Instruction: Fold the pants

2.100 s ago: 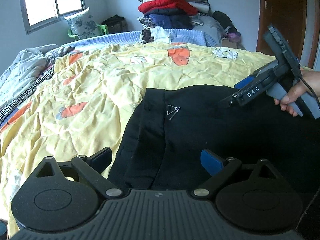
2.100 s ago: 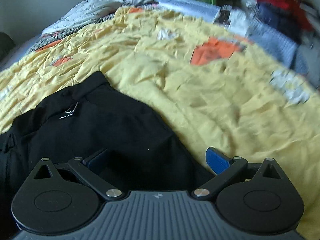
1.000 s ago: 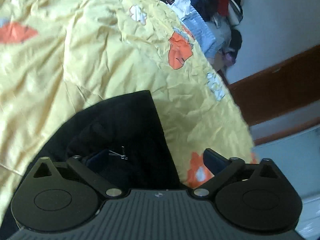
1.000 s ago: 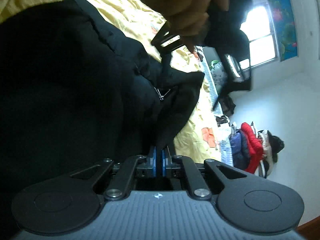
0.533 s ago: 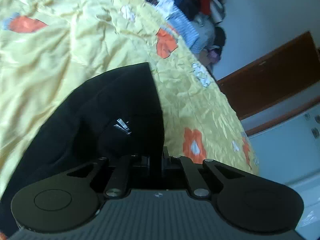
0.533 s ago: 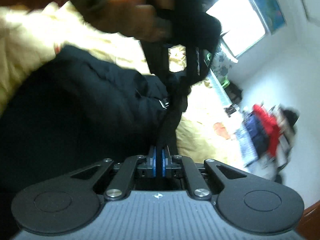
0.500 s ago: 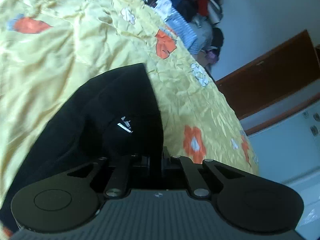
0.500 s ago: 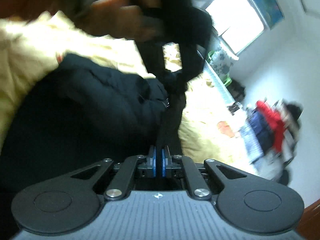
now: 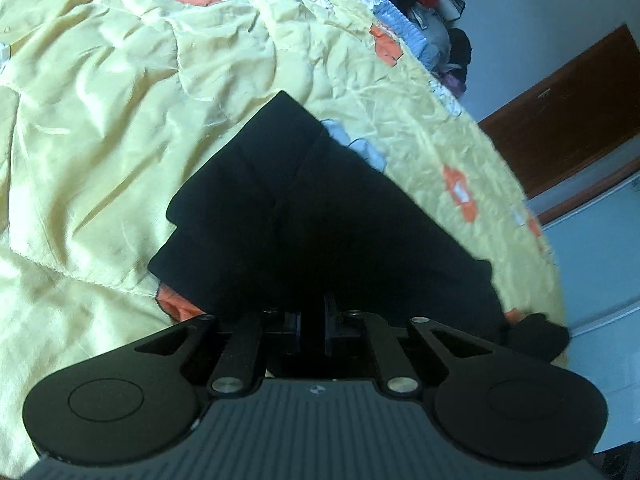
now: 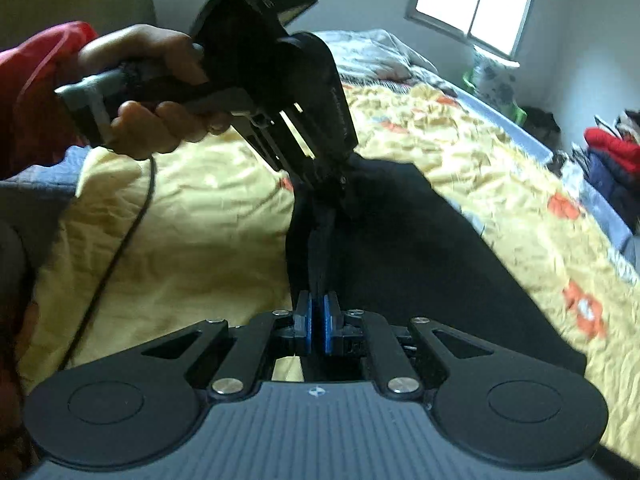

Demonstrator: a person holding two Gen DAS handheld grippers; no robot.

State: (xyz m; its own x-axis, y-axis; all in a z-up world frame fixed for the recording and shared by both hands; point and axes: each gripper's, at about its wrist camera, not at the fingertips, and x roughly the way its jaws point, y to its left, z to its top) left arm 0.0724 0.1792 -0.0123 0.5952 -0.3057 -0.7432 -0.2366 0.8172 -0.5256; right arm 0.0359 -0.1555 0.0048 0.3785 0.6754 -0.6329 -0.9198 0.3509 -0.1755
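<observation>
Fingers of the right gripper (image 10: 316,326), faced with blue pads, are pressed together on a thin ridge of the black, soft matte-fabric pants (image 10: 420,264), and the left gripper (image 10: 320,178), seen from the right wrist with the person's hand (image 10: 160,96) on its grey handle, pinches the same edge farther along; from its own camera the left gripper (image 9: 312,326) shows its pads a little apart with dark cloth filling the gap. Between the two grips the edge runs taut and raised, while the rest of the garment lies on the crumpled yellow quilted bedspread with orange patches (image 9: 120,100), its far corner forming a layered point. I judge a fold to be in mid-carry: the doubled layers suggest one fold made, with laying down, smoothing and probably another fold left.
</observation>
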